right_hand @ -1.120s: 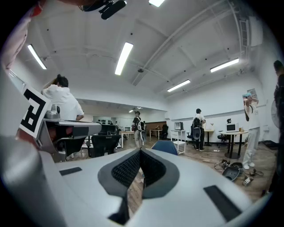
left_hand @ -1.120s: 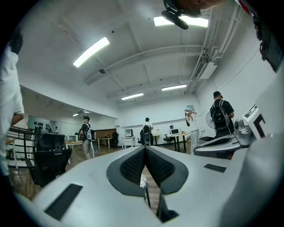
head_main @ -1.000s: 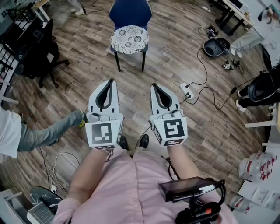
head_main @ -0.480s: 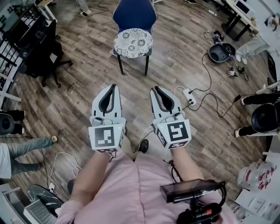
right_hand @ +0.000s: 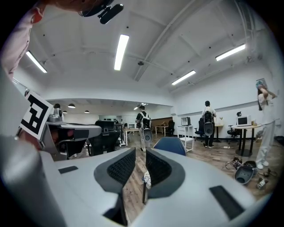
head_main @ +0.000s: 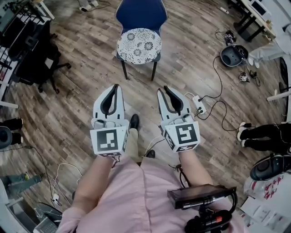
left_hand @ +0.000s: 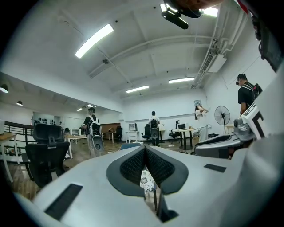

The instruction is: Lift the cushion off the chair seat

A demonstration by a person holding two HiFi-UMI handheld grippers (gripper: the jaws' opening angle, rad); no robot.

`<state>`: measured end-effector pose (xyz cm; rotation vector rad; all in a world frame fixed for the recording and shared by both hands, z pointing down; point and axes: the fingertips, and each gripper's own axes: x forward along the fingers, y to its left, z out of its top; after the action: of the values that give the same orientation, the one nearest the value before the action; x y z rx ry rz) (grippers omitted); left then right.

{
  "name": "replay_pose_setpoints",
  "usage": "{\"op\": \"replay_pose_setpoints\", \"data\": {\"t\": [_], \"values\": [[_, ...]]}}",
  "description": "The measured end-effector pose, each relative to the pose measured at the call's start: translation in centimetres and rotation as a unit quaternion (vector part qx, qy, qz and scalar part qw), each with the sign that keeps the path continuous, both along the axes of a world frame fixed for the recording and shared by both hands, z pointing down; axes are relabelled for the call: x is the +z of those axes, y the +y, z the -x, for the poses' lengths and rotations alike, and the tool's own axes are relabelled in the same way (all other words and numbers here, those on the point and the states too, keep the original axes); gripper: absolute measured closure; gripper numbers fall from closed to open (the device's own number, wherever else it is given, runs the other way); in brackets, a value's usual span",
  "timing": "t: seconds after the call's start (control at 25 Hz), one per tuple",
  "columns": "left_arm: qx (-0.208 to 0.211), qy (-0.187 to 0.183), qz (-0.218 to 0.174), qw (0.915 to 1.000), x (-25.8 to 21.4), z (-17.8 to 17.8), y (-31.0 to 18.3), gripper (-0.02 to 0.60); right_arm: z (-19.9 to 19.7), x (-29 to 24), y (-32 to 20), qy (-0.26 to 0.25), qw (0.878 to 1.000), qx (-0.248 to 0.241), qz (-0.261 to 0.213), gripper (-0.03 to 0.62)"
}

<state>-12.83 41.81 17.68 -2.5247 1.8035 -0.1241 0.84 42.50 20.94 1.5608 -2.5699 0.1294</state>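
Head view: your left gripper (head_main: 114, 87), jaws pressed together, and your right gripper (head_main: 164, 90), jaws a sliver apart, are both empty. The patterned cushion (head_main: 138, 43) lies on the blue chair (head_main: 141, 13) well ahead of them.

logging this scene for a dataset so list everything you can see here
floor: 1, brown wood planks, under everything
chair: 1, blue, top centre
cushion: 1, white with dark floral print, lying on the chair seat
office chair: 1, black, far left
power strip: 1, white, on the floor right of the right tongs, cables running from it
round device: 1, black, on the floor upper right
bystander's legs: 1 pair, black, right edge
handheld unit: 1, black, bottom right at the person's waist
left tongs: 1, pale grey, tips together, empty, short of the chair
right tongs: 1, pale grey, narrow gap, empty, short of the chair
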Motion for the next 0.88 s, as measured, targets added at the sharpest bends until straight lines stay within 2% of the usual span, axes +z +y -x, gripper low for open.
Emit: {"op": "replay_pose_setpoints", "data": {"t": [0.2,0.48,0.68,0.88], "values": [[0.008,-0.007,0.006,0.9999,0.2,2.4,-8.1,0.571,1.8,0.6,-8.0,0.006,1.0,0.012,0.009,0.519],[0.028,0.003,-0.004,0.9996,-1.2,4.0,-17.8,0.571,2.9,-0.9,-17.4,0.013,0.999,0.038,0.005,0.519],[0.035,0.012,-0.012,0.9993,-1.6,4.8,-22.4,0.571,2.9,-2.1,-21.5,0.023,0.998,0.057,-0.009,0.519],[0.047,0.01,0.004,0.9988,-0.3,3.5,-24.7,0.571,1.3,-1.5,-23.5,0.027,0.997,0.073,0.0,0.519]]}}
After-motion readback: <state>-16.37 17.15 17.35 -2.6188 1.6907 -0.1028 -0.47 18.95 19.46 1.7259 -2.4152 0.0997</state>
